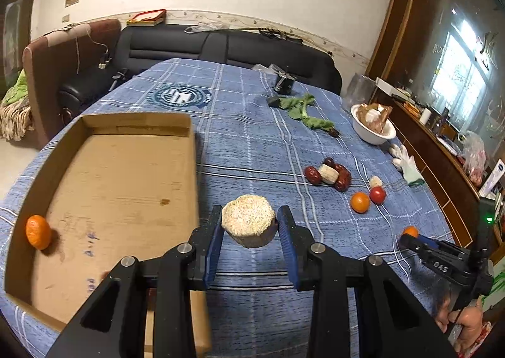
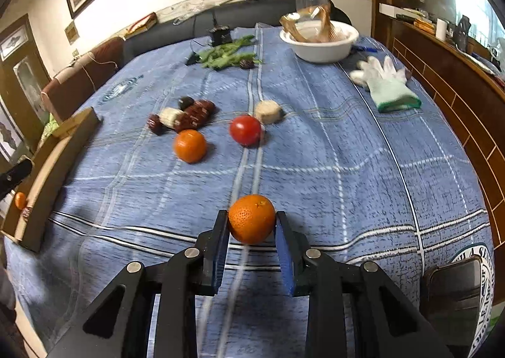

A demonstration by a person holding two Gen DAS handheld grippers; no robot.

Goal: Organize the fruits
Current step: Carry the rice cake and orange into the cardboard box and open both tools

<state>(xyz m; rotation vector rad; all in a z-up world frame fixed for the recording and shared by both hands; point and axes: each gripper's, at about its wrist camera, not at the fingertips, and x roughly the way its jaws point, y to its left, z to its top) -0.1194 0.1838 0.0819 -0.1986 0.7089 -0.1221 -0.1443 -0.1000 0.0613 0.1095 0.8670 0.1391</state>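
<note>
My left gripper (image 1: 249, 224) is shut on a pale corn cob piece (image 1: 248, 220), held just right of the cardboard box (image 1: 110, 175). One orange (image 1: 38, 231) lies in the box's left corner. My right gripper (image 2: 251, 225) is shut on an orange (image 2: 252, 223) above the blue cloth; it also shows in the left wrist view (image 1: 410, 231). On the cloth lie another orange (image 2: 189, 146), a tomato (image 2: 245, 130), a small corn piece (image 2: 268, 111) and a pile of red dates with a corn piece (image 2: 183, 116).
A white bowl (image 2: 322, 42) stands at the far right. A white glove (image 2: 386, 83) lies by the right edge. Green leaves (image 2: 225, 53) and a small dark device (image 2: 220, 33) sit at the back. A phone (image 2: 451, 291) lies near right.
</note>
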